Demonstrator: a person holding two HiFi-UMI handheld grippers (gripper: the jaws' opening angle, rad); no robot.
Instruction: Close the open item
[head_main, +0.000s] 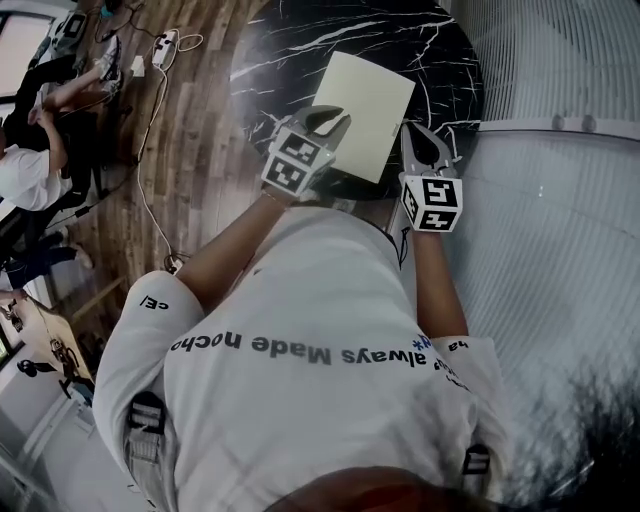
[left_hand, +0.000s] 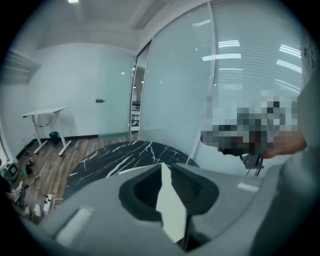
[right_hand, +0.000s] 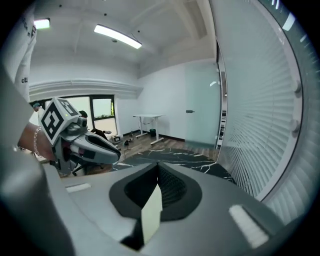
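The left gripper (left_hand: 167, 167) had its jaws pressed shut on a thin pale sheet (left_hand: 171, 210), which stood on its edge between them. Just past the jaws lay a black surface (left_hand: 115, 160) with white lines. Far off to their left, a white desk (left_hand: 47, 112) stood on a wooden floor (left_hand: 45, 160).

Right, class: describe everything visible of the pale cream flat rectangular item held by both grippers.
The pale cream flat rectangular item looks like thin card or paper, plain, smooth and unmarked. It is held above the black marble-look round table, turned cornerwise to the person. The left gripper is shut on its left edge, the right gripper on its right edge; each gripper view shows it edge-on between the jaws. Whether it is one sheet or folded leaves cannot be told.
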